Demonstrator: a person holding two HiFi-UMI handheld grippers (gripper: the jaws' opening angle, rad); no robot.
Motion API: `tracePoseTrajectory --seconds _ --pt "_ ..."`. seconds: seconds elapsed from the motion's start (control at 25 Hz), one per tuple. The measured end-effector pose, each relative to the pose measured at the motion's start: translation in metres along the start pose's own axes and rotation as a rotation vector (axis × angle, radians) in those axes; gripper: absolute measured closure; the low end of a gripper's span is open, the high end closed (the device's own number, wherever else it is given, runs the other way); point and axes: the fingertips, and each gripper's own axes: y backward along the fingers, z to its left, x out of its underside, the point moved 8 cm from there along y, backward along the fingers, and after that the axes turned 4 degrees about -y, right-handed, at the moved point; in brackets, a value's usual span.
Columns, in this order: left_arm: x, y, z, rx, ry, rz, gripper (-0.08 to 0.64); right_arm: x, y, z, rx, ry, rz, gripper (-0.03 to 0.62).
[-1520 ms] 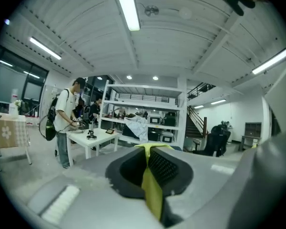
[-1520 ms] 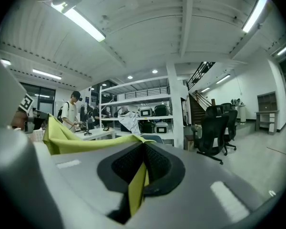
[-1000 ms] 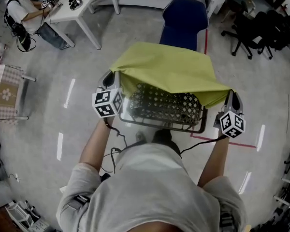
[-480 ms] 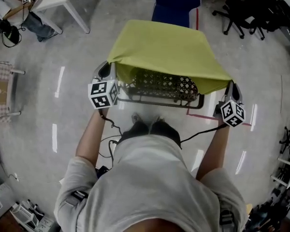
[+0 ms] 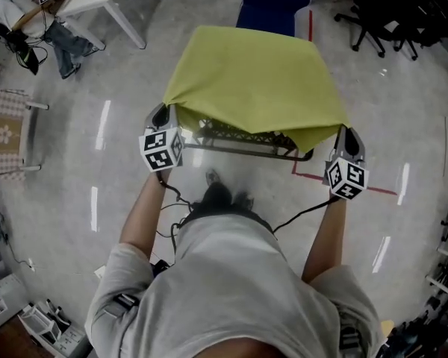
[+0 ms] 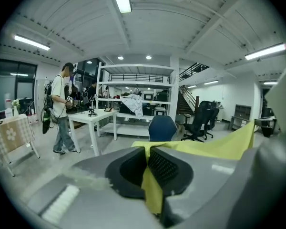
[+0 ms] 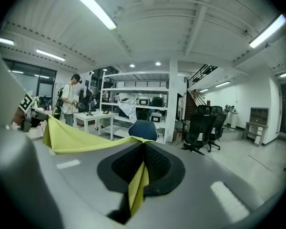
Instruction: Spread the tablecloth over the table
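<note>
Tablecloth [image 5: 254,80] stretched between left hand-held gripper [image 5: 164,112] and right hand-held gripper [image 5: 344,133], corners clamped.

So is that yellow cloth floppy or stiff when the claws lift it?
Probably floppy: the tablecloth sags between the left claw and right claw and drapes over the table. Likely light too, since only pinched corners hold it up.

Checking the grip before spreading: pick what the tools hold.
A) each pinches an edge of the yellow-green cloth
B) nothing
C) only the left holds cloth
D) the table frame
A: the left tool and the right tool each show a fold of cloth clamped between shut jaws.
</note>
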Motion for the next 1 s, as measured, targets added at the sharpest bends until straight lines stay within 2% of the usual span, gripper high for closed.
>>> tracePoseTrajectory --seconds 0.12,0.28,0.36,0.52,0.88,1.0 --pt "0.002 0.011 -0.008 -0.002 -0.038 0.005 0.535 0.008 0.014 -0.020 0.001 -0.018 0.001 0.583" --pt "-0.001 0.031 -0.024 0.037 -0.118 0.006 0.534 0.020 0.035 -0.042 -0.004 -0.076 -0.008 0.583" --pt "0.002 0.040 -0.027 0.041 -0.121 0.002 0.534 0.027 0.044 -0.047 -0.008 -0.089 -0.012 0.583" --pt "0.013 0.053 -0.022 0.016 -0.101 0.024 0.534 0.037 0.056 -0.048 -0.025 -0.083 -0.009 0.581" --pt "0.022 0.077 -0.024 -0.019 -0.185 0.047 0.534 0.055 0.072 -0.048 -0.063 -0.068 0.007 0.582" --pt "0.012 0.087 -0.020 -0.031 -0.249 0.035 0.533 0.053 0.076 -0.044 -0.084 -0.056 -0.006 0.582"
